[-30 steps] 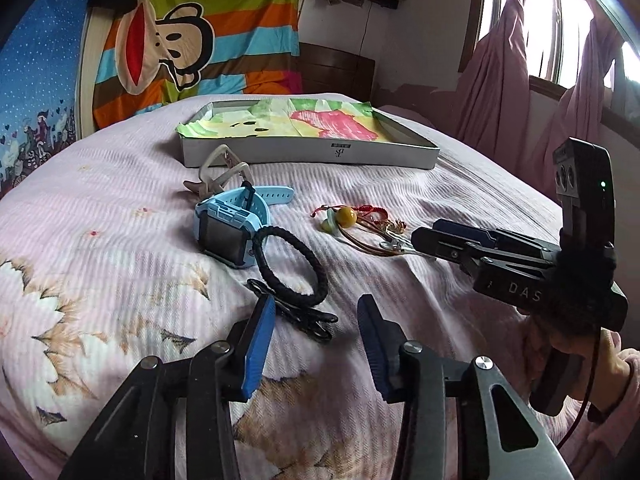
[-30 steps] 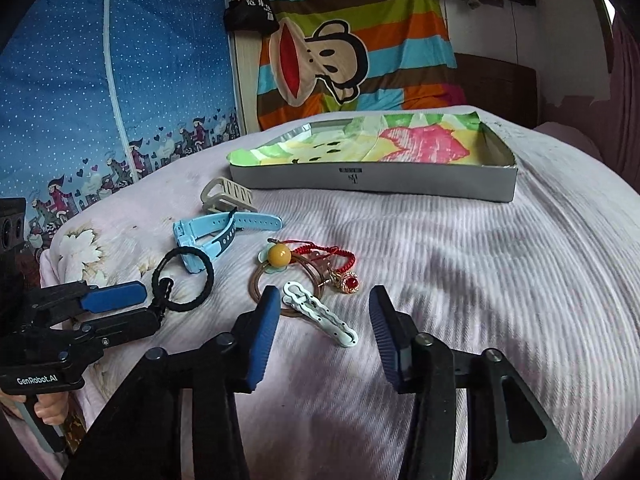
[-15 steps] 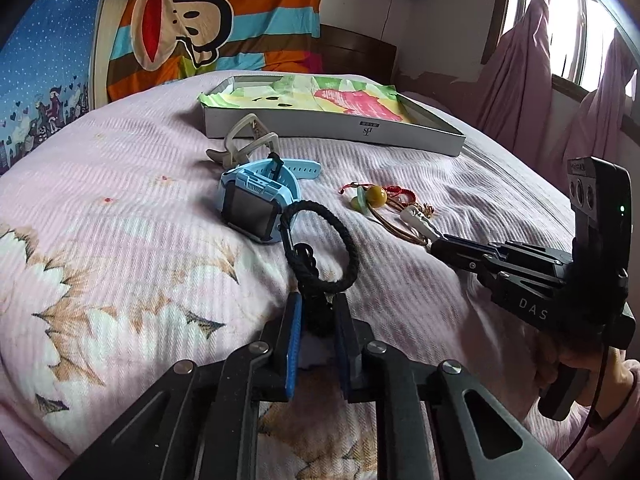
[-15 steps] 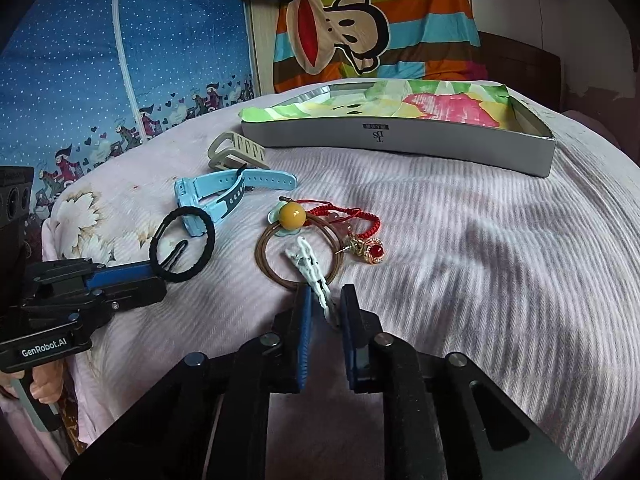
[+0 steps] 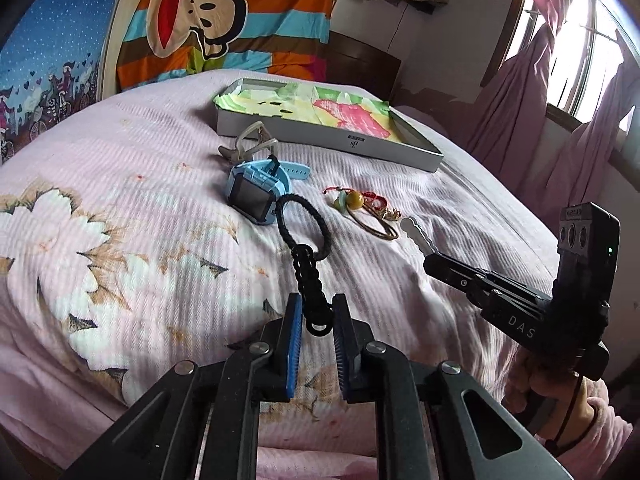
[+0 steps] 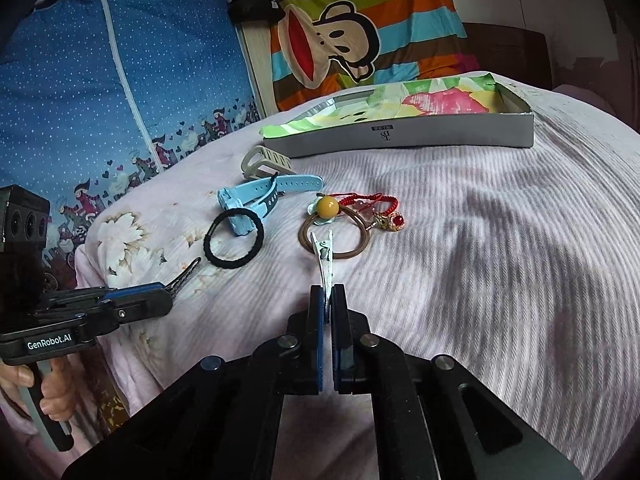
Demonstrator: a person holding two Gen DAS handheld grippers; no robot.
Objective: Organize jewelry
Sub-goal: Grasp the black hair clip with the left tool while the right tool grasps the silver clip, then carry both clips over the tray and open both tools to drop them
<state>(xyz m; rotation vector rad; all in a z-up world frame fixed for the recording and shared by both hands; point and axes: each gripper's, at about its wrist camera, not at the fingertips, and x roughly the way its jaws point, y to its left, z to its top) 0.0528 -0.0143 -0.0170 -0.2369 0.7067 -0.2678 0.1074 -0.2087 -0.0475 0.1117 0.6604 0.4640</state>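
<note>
My left gripper (image 5: 316,300) is shut on a black braided hair clip (image 5: 308,276), which sticks up from the pads off the bedspread. In the right wrist view the left gripper (image 6: 166,298) is at the left, with the black clip (image 6: 185,276) poking out of it. My right gripper (image 6: 328,292) has its jaws closing tight on a white metal hair clip (image 6: 323,258), whose pads press its tail. The left wrist view has the right gripper (image 5: 430,258) at the right with the white clip (image 5: 416,232). A grey box (image 6: 400,136) lined with bright paper stands at the back.
On the pink bedspread lie a black hair tie (image 6: 232,265), a blue watch (image 6: 240,208), a beige strap (image 6: 264,160), an orange bead (image 6: 328,205), a brown hair loop (image 6: 304,236), a red cord bracelet (image 6: 368,200) and a red-stone ring (image 6: 394,222). A curtained window is on the right.
Both grippers stood open around the clips a second ago. They have since shut on them, and both clips have come up off the bedspread.
</note>
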